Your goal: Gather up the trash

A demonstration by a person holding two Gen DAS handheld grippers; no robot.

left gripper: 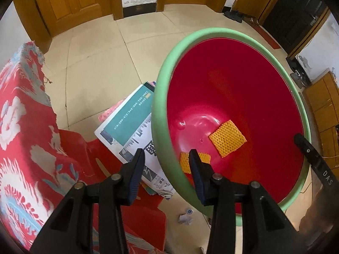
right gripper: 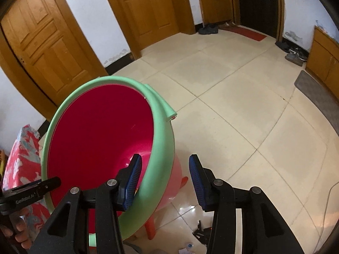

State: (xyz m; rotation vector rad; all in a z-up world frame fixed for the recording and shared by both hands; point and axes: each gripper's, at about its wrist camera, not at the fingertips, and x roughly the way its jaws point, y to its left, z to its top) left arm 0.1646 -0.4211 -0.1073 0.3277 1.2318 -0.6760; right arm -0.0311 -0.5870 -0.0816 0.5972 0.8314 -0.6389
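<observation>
We've got the red basin [left gripper: 233, 80] tipped toward us, its green rim [left gripper: 157, 105] sitting right between the jaws of our left gripper [left gripper: 167, 169], which are spread wide and gripping nothing. On the other side our right gripper [right gripper: 165, 177] straddles the rim the same way, one jaw inside the bowl, one outside, also released. We read this as lining up a two-sided hold so the basin can serve as the trash bin. Two orange mesh pieces [left gripper: 227, 138] already lie in the bottom, just beyond the left jaws. Below the jaws, on the floor, a crumpled paper scrap [left gripper: 185, 219] waits uncollected. Left of the left jaws, a stack of papers [left gripper: 129, 127] rests on a red stool [left gripper: 106, 158].
</observation>
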